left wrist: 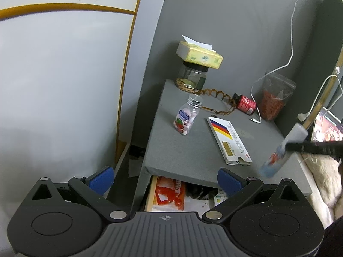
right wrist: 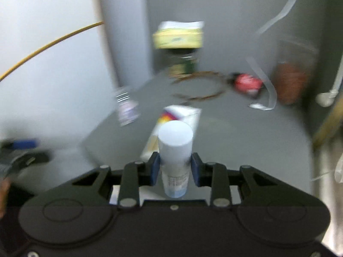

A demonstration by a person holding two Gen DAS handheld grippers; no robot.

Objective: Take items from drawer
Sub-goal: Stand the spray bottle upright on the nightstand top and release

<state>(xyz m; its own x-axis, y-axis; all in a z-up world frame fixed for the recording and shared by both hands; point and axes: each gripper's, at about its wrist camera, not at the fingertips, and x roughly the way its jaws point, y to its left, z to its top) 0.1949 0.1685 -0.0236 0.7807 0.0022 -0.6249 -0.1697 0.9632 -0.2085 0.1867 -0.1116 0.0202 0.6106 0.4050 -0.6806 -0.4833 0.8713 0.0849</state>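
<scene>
My right gripper (right wrist: 174,168) is shut on a white cylindrical spray bottle (right wrist: 175,147), its blue pads pressing both sides, held above the grey tabletop (right wrist: 246,141). In the left wrist view the same bottle (left wrist: 276,156) hangs blurred at the right edge, held by the right gripper (left wrist: 288,146). My left gripper (left wrist: 164,178) is open with nothing between its fingers, and it points at the open drawer (left wrist: 150,194) under the tabletop. An orange packet (left wrist: 171,193) and papers lie in the drawer.
On the tabletop (left wrist: 184,150) stand a candy bottle (left wrist: 187,115), a flat medicine box (left wrist: 229,141), a red bottle (left wrist: 245,105), a jar with a tissue box (left wrist: 199,54) on it, a bag of red bits (left wrist: 275,98) and a white cable (left wrist: 257,115). A wall stands on the left.
</scene>
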